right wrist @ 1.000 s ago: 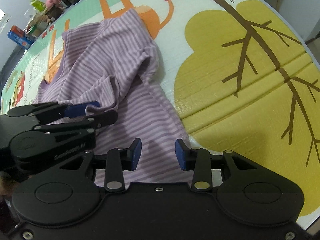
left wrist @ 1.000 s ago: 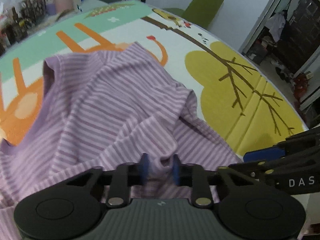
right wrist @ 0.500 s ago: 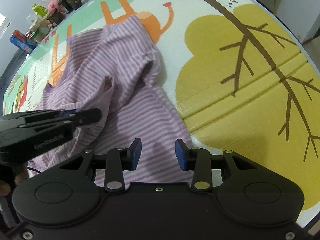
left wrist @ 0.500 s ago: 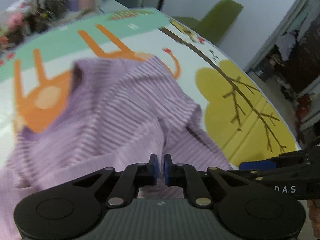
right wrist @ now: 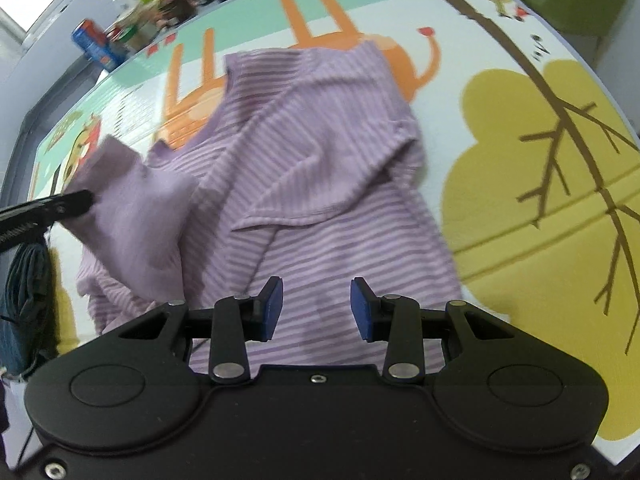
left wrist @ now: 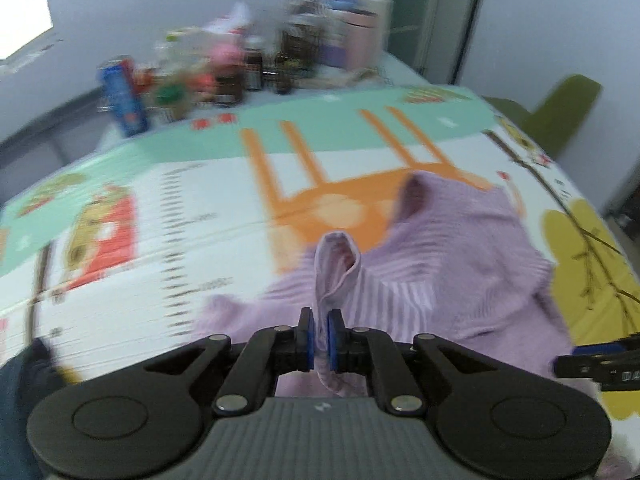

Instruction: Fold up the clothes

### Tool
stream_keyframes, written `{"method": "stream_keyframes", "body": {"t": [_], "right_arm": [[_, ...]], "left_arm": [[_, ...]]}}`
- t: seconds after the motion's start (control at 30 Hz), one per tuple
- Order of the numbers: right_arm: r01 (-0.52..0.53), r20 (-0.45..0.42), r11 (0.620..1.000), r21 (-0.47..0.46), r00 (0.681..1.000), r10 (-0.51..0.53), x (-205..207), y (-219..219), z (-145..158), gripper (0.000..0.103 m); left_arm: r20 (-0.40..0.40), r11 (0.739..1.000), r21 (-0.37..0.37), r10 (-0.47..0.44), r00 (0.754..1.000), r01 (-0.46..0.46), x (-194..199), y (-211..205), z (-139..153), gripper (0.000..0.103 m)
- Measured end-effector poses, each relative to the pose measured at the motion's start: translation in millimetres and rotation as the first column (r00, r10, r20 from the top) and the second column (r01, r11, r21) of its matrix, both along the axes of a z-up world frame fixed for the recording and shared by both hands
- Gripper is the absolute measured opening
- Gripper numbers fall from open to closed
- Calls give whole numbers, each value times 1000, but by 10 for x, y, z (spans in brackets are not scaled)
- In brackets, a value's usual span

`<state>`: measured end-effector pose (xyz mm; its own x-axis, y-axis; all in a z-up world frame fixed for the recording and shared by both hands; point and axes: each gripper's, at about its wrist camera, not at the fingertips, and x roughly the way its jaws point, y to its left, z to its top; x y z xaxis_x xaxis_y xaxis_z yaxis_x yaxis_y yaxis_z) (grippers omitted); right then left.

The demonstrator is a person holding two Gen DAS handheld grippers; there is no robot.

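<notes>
Playmat (right wrist: 520,128) with an orange giraffe and a yellow tree covers the table beneath your purple striped shirt (right wrist: 320,168). Your left gripper (left wrist: 319,334) pinches a lifted fold of it; your right gripper (right wrist: 316,308) hovers above the hem, jaws partly apart and empty. Blurred bottles and jars (left wrist: 240,68) crowd the far edge near a green chair (left wrist: 560,112).
</notes>
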<state>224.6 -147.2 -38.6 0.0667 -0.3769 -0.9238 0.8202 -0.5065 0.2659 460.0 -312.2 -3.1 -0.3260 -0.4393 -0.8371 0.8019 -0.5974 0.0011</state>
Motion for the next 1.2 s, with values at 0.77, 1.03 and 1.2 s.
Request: {"method": "stream_keyframes", "body": {"t": [0.77,1.03,1.2], "right_arm": [[-189,-29,981,36,981,190,713,-467,-30,35],[-210,-32,976,59,977,212,794,-542,-87,35],[-223,-34,972,69,974,226,851,-594,-114,35]], "left_arm": [[107,821,-260,548,829,-509,2433,-567,332,8],[20,699,-295,686,727,-651,3005,-585,516,8],[-22,633,-314,741,672,-708,3253,-599,632,8]]}}
